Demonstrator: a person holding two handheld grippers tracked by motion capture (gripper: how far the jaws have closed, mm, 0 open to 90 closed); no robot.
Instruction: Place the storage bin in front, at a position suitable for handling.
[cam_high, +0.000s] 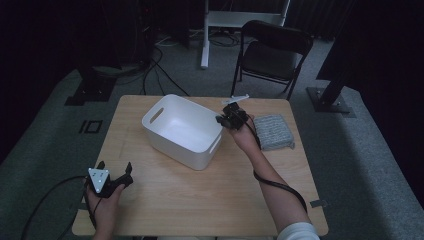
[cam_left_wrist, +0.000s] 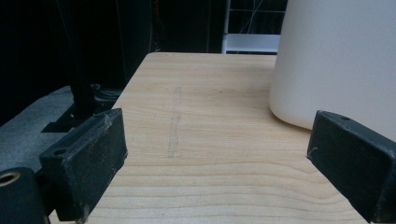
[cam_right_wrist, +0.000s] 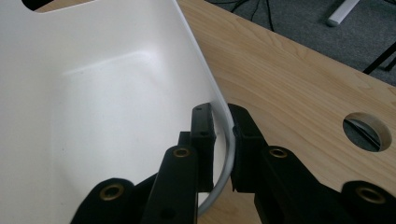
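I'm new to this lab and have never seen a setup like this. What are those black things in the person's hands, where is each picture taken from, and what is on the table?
A person sits at a wooden table holding a hand-held gripper in each hand; each has two black fingers that pinch things. The high view looks down from above the person. The other two pictures come from small cameras riding on the grippers, looking along their fingers.

On the table stand a white bin with handle cut-outs and a grey folded cloth to its right.

The right gripper is shut on the bin's thin rim, one finger inside the wall and one outside. The left gripper rests near the table's front left corner, fingers wide apart with nothing between them, pointing toward the bin.
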